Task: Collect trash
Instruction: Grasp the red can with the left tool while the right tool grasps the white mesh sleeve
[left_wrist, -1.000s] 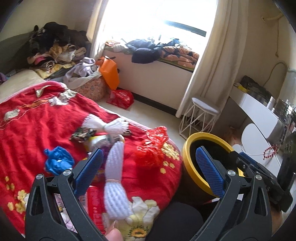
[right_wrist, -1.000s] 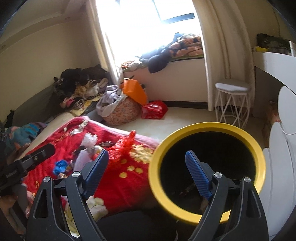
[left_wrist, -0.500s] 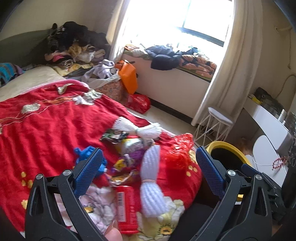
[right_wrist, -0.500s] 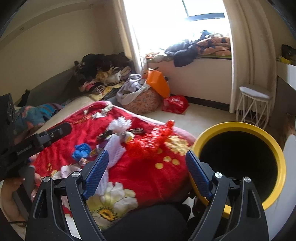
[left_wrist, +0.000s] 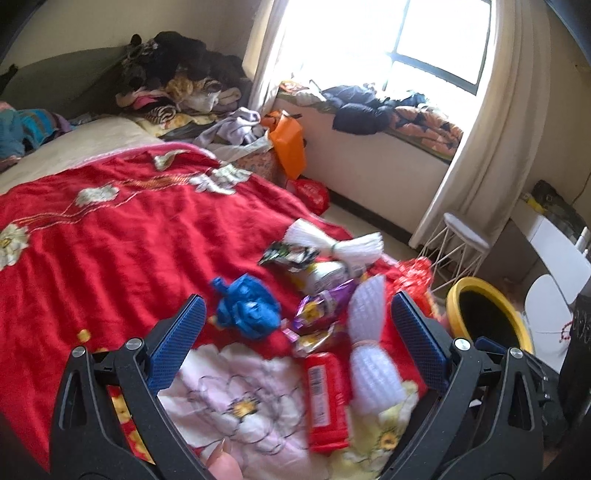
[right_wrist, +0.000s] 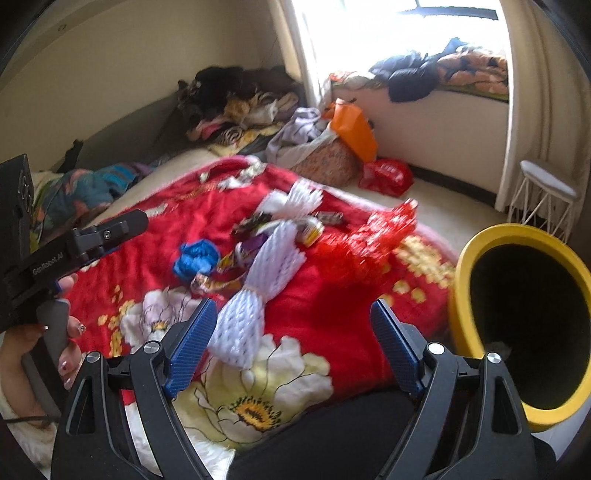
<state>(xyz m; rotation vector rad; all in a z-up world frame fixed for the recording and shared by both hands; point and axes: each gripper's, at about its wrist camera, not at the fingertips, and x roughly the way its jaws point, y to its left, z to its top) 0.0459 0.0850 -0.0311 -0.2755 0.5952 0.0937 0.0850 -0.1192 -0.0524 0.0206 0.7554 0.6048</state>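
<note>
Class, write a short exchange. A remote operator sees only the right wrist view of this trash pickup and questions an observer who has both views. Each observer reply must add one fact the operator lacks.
Operator: I only see the left gripper from the side. Is it open?
Observer: Yes. In the left wrist view the left gripper is open and holds nothing.
Operator: Is there any trash near it that I cannot see?
Observer: A red packet with a barcode lies flat on the blanket, right beside the white foam net.
</note>
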